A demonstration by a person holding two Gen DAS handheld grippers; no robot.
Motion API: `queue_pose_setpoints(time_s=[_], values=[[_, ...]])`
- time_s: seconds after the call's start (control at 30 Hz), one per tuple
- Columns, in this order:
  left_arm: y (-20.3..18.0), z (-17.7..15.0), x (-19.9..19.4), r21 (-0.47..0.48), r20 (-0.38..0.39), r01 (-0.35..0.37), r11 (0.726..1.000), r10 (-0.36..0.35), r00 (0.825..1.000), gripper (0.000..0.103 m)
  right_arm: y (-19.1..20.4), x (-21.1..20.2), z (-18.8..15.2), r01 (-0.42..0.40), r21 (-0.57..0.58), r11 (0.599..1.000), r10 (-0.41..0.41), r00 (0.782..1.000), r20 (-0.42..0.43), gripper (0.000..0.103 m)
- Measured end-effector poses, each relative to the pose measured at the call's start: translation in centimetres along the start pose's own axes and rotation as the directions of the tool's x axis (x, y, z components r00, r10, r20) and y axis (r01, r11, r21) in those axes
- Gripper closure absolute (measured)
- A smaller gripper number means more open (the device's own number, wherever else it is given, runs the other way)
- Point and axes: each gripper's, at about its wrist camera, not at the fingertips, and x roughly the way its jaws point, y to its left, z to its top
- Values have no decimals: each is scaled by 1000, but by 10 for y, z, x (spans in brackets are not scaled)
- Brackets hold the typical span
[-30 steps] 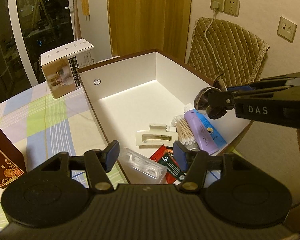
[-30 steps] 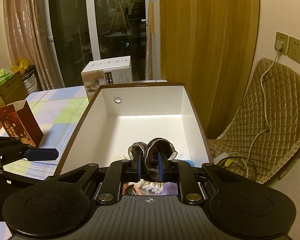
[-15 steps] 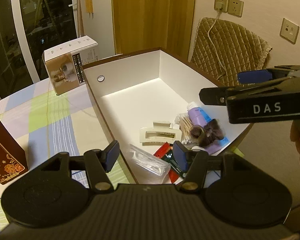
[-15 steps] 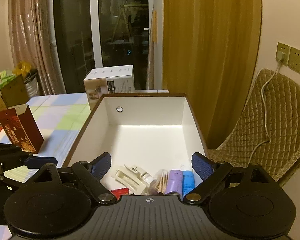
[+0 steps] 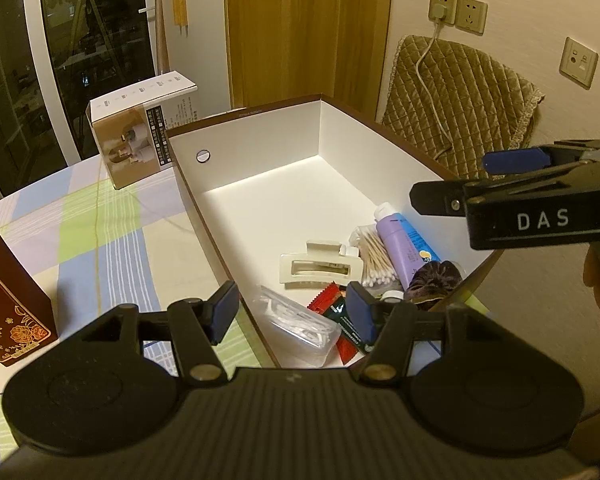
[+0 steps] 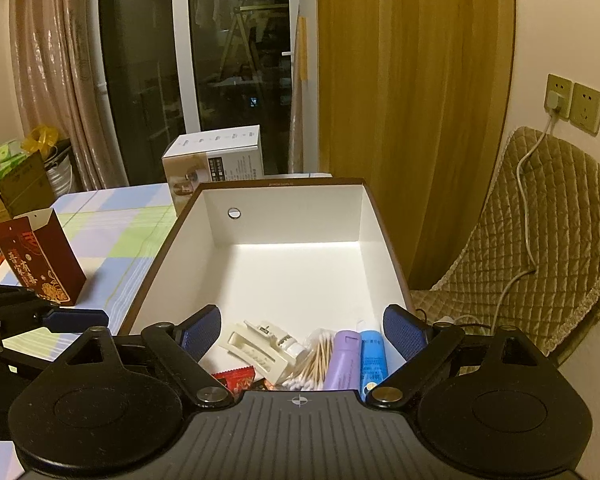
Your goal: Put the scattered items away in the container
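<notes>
A white box with a brown rim holds a cream hair clip, cotton swabs, a purple and blue tube, a red sachet, a clear plastic case and a dark scrunchie. My left gripper is open and empty over the box's near end. My right gripper is open and empty above the box; it also shows in the left wrist view.
A checked tablecloth covers the table. A product carton stands behind the box. A dark red paper bag stands at the left. A quilted chair is to the right.
My right gripper opened and let the dark scrunchie fall into the box by the tube, then drew back. The left gripper has risen slightly.
</notes>
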Motion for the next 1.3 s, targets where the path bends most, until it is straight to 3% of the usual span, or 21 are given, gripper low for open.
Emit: queue_pose_setpoints(time_s=[0.1,0.23,0.57,0.97,1.07,1.3], values=[[0,-1,-2,-1,0,-5,1000,5,1000,49,-2,-2,-1,0,8,1000,0,1000,-7,10],[-1,-2,-8,-5,1,-13,1000,13,1000,40,-5,-7,-1,-1,26,1000,2,1000,-24,10],[-5,-9,-34,-23,19,-45,999,45,999,2,-14,-35,-8,-8,86,996,13,998,-61,9],[-17,-29,-75,-65,9,-106,992,107,994,1,-27,-78,-20,9,159,987,16,988,-155,9],[-22,-34,-88,-77,15,-115,990,116,993,1,-25,-88,-25,25,158,987,4,984,-180,0],[-37,-42,-115,-102,19,-112,988,115,993,1,-15,-114,-37,24,148,989,6,980,-200,0]])
